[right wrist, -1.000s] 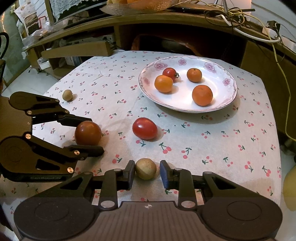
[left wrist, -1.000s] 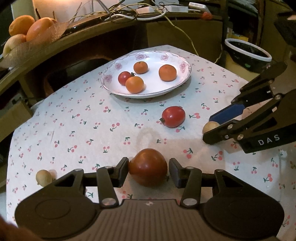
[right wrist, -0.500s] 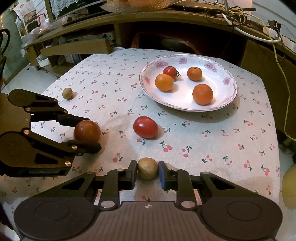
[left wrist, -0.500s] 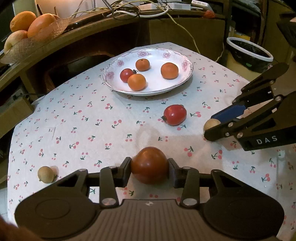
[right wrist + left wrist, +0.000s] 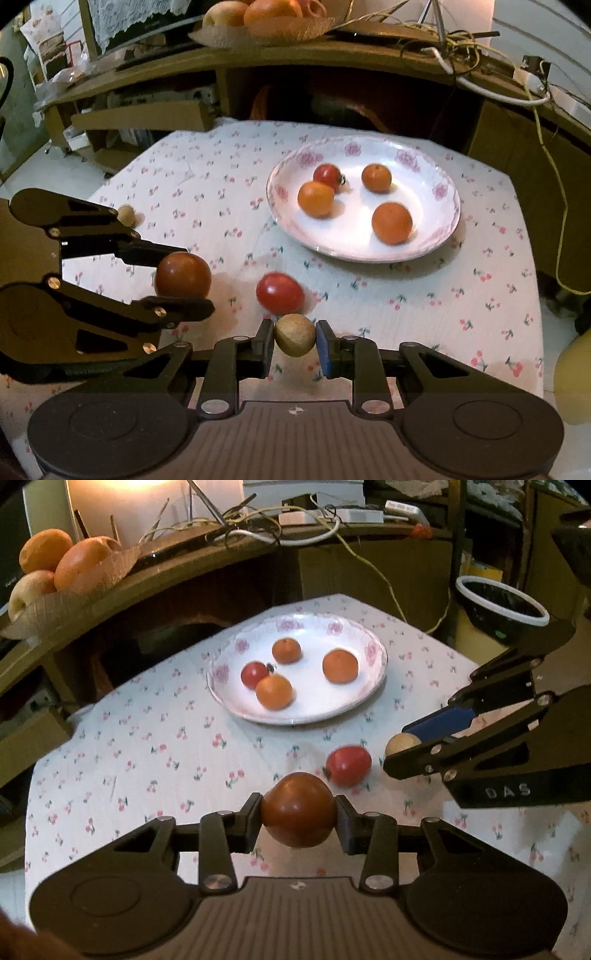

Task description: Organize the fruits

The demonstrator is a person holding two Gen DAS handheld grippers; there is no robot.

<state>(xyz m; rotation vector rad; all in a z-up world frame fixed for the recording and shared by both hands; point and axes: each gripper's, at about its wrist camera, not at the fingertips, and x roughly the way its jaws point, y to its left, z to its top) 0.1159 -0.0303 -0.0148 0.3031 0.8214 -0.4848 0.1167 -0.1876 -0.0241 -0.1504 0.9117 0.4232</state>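
Note:
My left gripper (image 5: 299, 812) is shut on a dark red-brown tomato (image 5: 299, 808), which sits a little above the cherry-print cloth. From the right wrist view the same left gripper (image 5: 184, 275) and tomato (image 5: 183, 275) show at the left. My right gripper (image 5: 295, 336) is shut on a small tan round fruit (image 5: 295, 334), and from the left wrist view this fruit (image 5: 400, 743) peeks out between the fingers. A bright red tomato (image 5: 280, 293) lies on the cloth between the two grippers. Beyond it, a white floral plate (image 5: 354, 236) holds three oranges and one small red tomato.
Another small tan fruit (image 5: 126, 215) lies on the cloth at the far left. A basket of large fruit (image 5: 55, 568) and tangled cables sit on the wooden shelf behind the table. A black bowl with a white rim (image 5: 502, 605) stands off the table's right side.
Both grippers' jaws closed onto their fruit: the left on the dark tomato, the right on the tan fruit. Both fruits now appear lifted slightly off the cloth.

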